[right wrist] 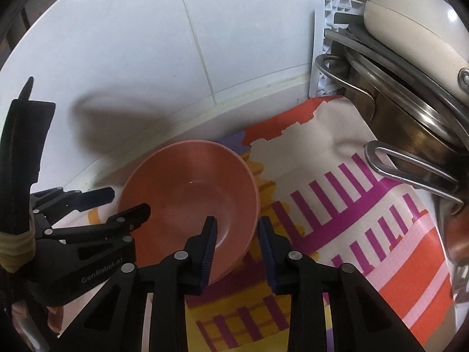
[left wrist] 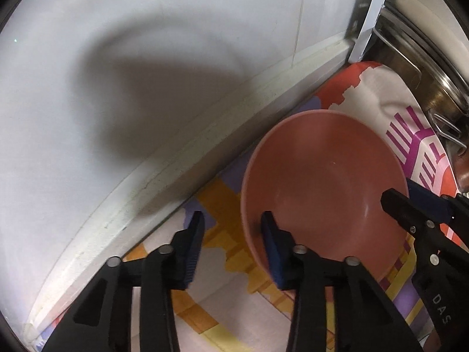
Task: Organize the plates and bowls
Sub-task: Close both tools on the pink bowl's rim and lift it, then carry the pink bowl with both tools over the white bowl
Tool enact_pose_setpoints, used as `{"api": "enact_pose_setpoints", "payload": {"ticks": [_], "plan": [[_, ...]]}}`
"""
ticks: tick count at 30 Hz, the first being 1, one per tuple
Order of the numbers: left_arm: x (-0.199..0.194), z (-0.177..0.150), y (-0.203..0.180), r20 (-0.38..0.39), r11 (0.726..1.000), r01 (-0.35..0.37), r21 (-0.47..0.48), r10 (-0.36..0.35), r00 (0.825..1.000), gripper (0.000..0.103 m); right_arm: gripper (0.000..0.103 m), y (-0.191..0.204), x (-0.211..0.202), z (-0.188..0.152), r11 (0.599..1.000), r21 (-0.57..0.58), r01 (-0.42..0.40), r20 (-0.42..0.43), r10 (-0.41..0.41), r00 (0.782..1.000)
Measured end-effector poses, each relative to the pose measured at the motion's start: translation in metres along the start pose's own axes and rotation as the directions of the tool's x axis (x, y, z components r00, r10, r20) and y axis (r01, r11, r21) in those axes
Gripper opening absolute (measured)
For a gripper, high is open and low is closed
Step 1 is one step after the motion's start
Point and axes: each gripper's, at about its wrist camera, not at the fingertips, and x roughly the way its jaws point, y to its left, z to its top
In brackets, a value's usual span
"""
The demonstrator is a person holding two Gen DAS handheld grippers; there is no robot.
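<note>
A pink bowl (right wrist: 190, 202) is seen on the patterned mat (right wrist: 337, 205), near the tiled wall, with both grippers spread across its rim: left gripper (left wrist: 231, 234), right gripper (right wrist: 237, 234). No plates are seen; the bowl possibly sits on a second one. Pots (right wrist: 410, 111) right of the bowl are cut off.

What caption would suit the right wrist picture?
Two open grippers, right and left, straddle opposite rims of a pink bowl on a colourful mat beside steel pots.

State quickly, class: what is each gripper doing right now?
Left gripper: jaws open, straddling the pink bowl rim, not clamped.
Right gripper: jaws open, straddling the opposite rim, holding nothing.
</note>
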Motion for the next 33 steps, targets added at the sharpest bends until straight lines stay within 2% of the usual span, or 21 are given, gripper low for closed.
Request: {"api": "enact_pose_setpoints", "payload": {"ticks": [5,17,25,33], "plan": [[0.003,0.006,-0.006,-0.011,1.0,0.027,-0.002,-0.027,1.0,0.013,0.015,-0.001,0.006,0.002,1.0,0.001,-0.007,-0.02,0.007,1.0],[-0.033,-0.005,-0.002,0.017,0.999,-0.015,-0.051,0.016,1.0,0.013,0.013,0.006,-0.013,-0.002,0.999,0.024,-0.04,-0.015,0.04,0.999],[-0.085,-0.029,0.007,0.062,0.997,-0.036,-0.069,0.041,0.997,0.013,0.013,0.024,-0.064,-0.016,0.998,0.0,-0.058,0.021,0.058,0.998],[-0.132,-0.07,0.013,0.101,0.994,-0.035,-0.102,0.046,0.994,0.013,0.013,0.046,-0.117,-0.04,0.998,-0.034,-0.059,0.07,0.061,0.996]]}}
